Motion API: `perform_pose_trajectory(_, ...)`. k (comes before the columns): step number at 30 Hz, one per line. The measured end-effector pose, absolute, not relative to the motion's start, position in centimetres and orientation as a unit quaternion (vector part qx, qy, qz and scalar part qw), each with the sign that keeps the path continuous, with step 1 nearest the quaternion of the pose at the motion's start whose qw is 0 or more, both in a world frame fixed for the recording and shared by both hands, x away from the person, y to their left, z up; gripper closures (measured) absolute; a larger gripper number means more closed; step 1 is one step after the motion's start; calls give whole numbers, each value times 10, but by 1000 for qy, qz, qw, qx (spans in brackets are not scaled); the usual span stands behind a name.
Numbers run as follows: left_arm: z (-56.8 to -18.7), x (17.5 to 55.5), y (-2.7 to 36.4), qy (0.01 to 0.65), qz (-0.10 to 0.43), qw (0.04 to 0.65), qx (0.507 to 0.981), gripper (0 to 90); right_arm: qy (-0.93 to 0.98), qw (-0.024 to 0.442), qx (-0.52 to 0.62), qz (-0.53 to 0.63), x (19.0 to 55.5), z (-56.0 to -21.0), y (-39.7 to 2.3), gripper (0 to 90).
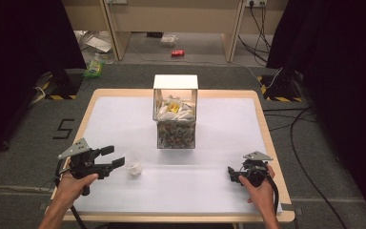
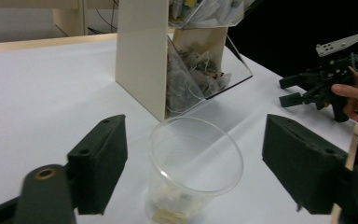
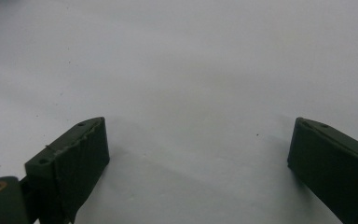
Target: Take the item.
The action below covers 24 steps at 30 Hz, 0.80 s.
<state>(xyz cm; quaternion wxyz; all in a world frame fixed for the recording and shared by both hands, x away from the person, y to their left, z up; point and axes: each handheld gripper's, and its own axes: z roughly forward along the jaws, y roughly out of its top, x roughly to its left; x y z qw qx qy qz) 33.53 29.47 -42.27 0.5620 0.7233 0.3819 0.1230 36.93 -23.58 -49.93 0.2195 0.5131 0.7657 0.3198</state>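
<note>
The left gripper (image 2: 193,163) has its jaws spread wide on either side of a clear plastic cup (image 2: 193,172), with a gap between each pad and the cup's wall, so the cup stands free between them and nothing is gripped. The cup stands upright on the white table (image 1: 219,191), and a small pale, crumpled thing, perhaps a tea bag, lies in its bottom. In the high view the left gripper (image 1: 116,157) points toward the cup (image 1: 134,164) from the left, held in the person's left hand (image 1: 74,183) near the table's front left part. Just behind the cup stands a clear-fronted dispenser box (image 1: 175,112) with a white top, filled with tea bags and sachets; in the left gripper view its open lower tray (image 2: 205,74) faces the cup. The right gripper (image 3: 198,149) has its jaws wide apart with only bare table surface between them. The right hand (image 1: 262,191) holds it low at the table's front right part, well apart from the cup.
</note>
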Motion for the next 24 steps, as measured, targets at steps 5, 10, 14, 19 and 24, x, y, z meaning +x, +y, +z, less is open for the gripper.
perform_pose_trajectory(5,-426,334,301,387,139,553,724,148,767,221,511,319,370,-499,-236,59)
perform_pose_trajectory(10,-431,333,307,395,141,548,724,147,767,221,511,320,370,-499,-236,59)
perform_pose_trajectory(14,-436,331,311,397,142,543,726,147,767,221,511,319,370,-499,-236,59)
perform_pose_trajectory(19,-443,330,313,398,143,538,729,148,767,221,511,319,370,-499,-236,59)
perform_pose_trajectory(24,-449,329,315,399,147,529,734,149,766,220,513,320,369,-499,-236,59)
